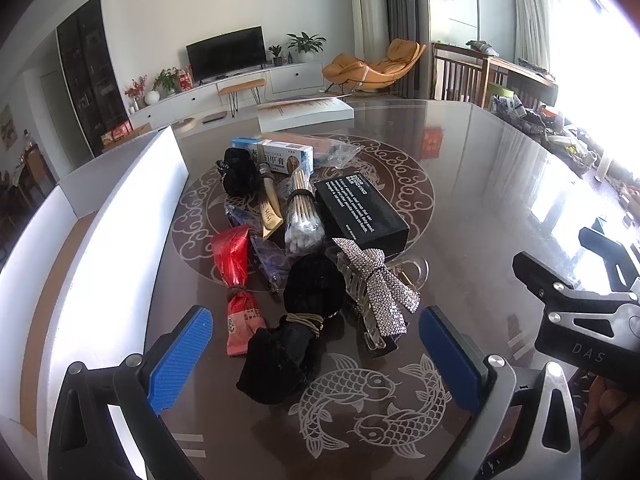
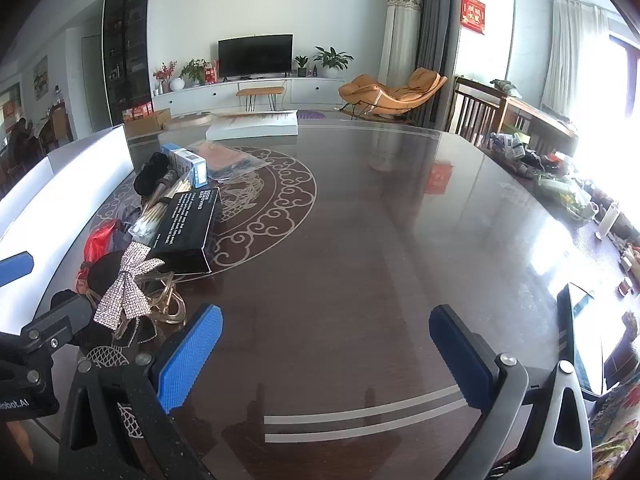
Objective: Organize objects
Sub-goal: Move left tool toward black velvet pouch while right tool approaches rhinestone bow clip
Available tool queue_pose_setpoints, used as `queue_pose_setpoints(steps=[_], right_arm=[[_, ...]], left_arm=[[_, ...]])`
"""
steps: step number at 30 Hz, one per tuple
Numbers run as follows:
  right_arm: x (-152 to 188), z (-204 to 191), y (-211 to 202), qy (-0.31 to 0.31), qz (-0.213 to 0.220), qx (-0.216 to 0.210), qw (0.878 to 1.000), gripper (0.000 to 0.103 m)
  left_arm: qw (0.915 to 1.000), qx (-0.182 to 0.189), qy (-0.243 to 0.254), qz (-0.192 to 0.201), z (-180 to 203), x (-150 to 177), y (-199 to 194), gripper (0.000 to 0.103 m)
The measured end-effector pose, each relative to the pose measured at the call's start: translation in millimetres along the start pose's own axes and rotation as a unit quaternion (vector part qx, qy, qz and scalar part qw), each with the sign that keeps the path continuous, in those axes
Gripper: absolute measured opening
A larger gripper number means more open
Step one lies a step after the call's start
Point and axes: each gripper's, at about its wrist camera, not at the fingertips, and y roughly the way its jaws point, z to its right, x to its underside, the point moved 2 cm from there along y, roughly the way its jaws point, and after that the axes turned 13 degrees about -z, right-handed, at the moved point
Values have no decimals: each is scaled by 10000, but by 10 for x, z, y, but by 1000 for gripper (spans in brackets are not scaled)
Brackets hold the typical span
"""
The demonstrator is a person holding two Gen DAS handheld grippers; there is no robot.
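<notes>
Clearly nothing is gripped yet: both grippers hover above the dark glass-topped desk (image 1: 500, 168) with their fingers spread wide and nothing between them.

Going from the left of the left wrist view, a long white box (image 1: 120, 216) with a brown inner floor runs along the desk edge; my guess is that it is where the things should end up. Just beside it lies the pile. A red candy packet (image 1: 236, 280) sits nearest the box, and a black velvet pouch (image 1: 288, 340) tied with a cord lies right in front of the left gripper (image 1: 316, 356). Behind them are a bundle of cotton swabs (image 1: 302, 216), a comb-like gold piece (image 1: 270, 208) and a blue-and-white carton (image 1: 276, 156). Further right come the black box with white print (image 1: 360, 210) and a clear hair claw with a rhinestone bow (image 1: 380, 292), which leans on the pouch.

The pouch looks like the easiest first pick. Lower the left fingers (image 1: 182, 356) to either side of its tied neck, where the fabric is narrow, and close firmly, since velvet will likely slip. Lift slowly so the bow is not dragged along.

The right gripper (image 2: 326, 356) hangs over bare desk, well apart from the pile, so it could steady the hair claw.
</notes>
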Motion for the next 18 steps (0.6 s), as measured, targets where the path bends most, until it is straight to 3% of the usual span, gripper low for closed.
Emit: queue_pose_setpoints(steps=[18], right_arm=[[18, -35, 41, -30, -108, -77, 9999, 103]], left_arm=[[9997, -85, 17, -239, -20, 93, 147, 103]])
